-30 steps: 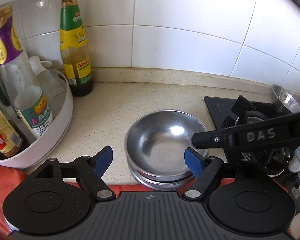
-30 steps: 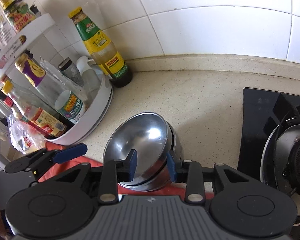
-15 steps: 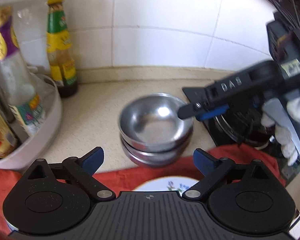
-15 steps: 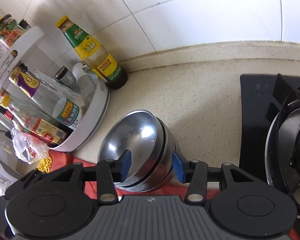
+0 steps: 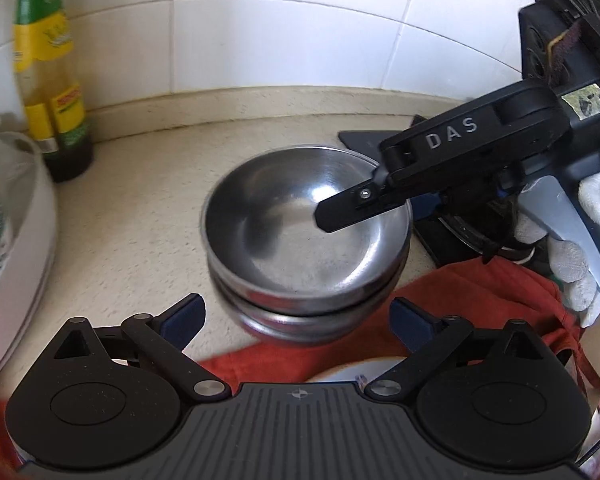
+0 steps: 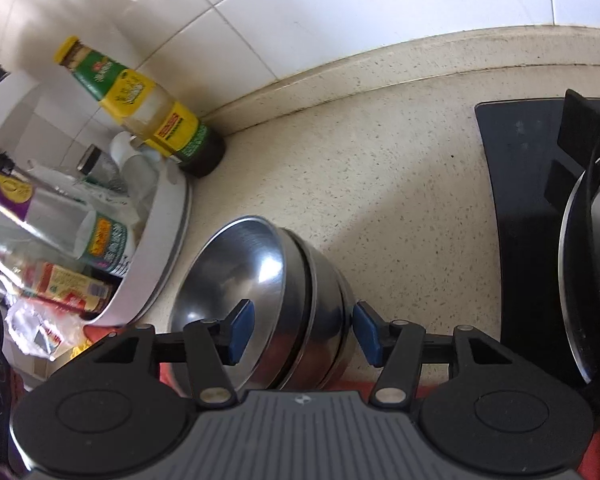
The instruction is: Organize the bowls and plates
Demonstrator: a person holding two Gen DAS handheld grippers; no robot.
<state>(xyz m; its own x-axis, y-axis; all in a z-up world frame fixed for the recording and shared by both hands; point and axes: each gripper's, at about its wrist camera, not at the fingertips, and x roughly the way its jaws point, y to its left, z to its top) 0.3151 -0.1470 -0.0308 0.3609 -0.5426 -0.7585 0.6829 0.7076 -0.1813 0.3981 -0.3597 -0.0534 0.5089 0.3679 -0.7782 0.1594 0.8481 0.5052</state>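
A stack of steel bowls (image 5: 284, 240) stands on the speckled counter (image 6: 380, 184), its near edge over a red cloth (image 5: 484, 292). My left gripper (image 5: 296, 320) is opening wide just in front of the stack, and its blue pads touch nothing. My right gripper (image 6: 303, 332) straddles the stack's right rim, one pad inside the top bowl (image 6: 236, 276) and one outside. Its jaws are opening and both pads stand clear of the metal. In the left wrist view the right gripper (image 5: 380, 210) reaches in from the right, held by a gloved hand (image 5: 572, 264).
A yellow-and-green sauce bottle (image 6: 148, 112) stands by the tiled wall. A white round rack (image 6: 156, 256) full of bottles sits left of the bowls. The black gas stove (image 6: 540, 216) lies on the right. A white plate's rim (image 5: 340, 372) shows on the cloth under my left gripper.
My left gripper let go of the bowl stack, opened wide and pulled back. My right gripper's jaws widened off the top bowl's rim and sank lower.
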